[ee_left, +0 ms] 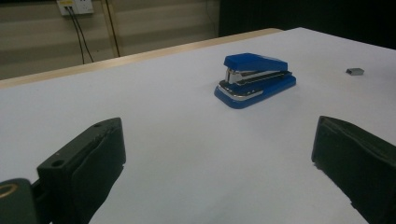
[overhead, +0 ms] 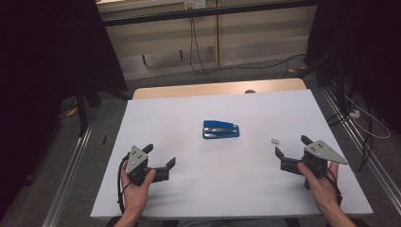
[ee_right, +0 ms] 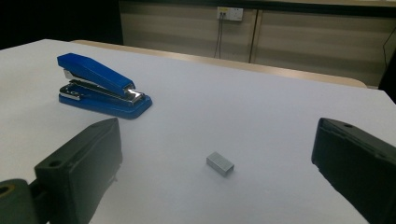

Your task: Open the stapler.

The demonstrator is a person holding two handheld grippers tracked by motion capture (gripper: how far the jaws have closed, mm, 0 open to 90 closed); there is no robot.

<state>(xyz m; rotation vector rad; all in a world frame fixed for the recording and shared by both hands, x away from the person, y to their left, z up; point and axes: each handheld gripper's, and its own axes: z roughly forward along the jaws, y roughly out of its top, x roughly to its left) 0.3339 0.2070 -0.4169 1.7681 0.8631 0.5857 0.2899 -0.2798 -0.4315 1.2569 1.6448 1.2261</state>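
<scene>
Both claws, left claw [overhead: 161, 157] and right claw [overhead: 292, 145], gape wide, empty.

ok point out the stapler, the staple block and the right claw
stapler [overhead: 221, 129], high view, on its blue top
staple block [ee_right: 220, 164], right gripper view, on its top face
right claw [overhead: 289, 145], high view, midway between its open tips

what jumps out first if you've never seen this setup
The blue stapler stands out first, alone near the middle of the white table. A small grey block of staples lies to its right, just ahead of the right tongs. Both the right and the left tongs gape open, holding nothing, near the table's front edge.
</scene>
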